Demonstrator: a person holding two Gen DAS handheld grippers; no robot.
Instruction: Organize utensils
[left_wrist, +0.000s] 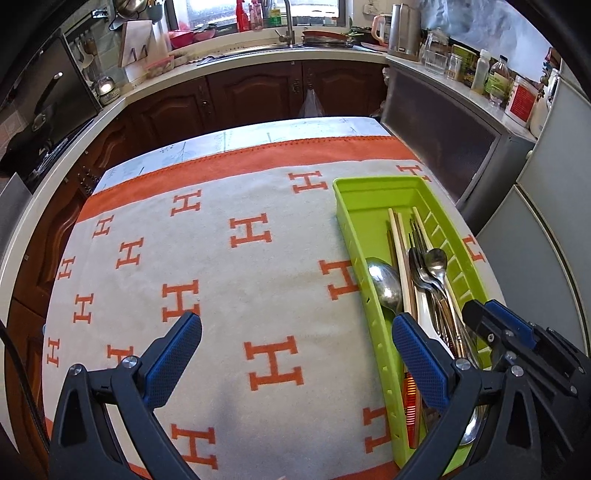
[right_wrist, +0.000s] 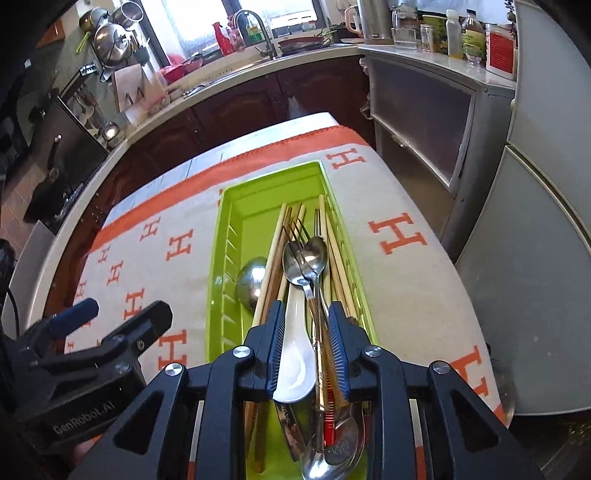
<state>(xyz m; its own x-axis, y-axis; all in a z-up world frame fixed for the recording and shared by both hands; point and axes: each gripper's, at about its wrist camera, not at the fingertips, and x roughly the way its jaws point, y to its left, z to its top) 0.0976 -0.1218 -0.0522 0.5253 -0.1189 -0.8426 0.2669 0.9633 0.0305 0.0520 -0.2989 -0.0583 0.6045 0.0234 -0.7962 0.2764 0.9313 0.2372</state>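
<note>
Right gripper (right_wrist: 306, 343): fingers narrow round white spoon (right_wrist: 295, 354) in green tray (right_wrist: 221, 295); lift straight, avoid snagging chopsticks (right_wrist: 334, 258). Left gripper (left_wrist: 295, 354): wide, empty.

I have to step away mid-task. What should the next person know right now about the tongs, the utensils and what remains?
Left tongs: open, empty, over the cloth beside the tray.
Right tongs: over the tray, part closed around the white spoon and metal handles; whether they grip anything is unclear.
Tray holds chopsticks, forks and metal spoons, all mixed in one pile.
Done: every utensil in view is in the tray.
Left: sort them by type, if needed.
</note>
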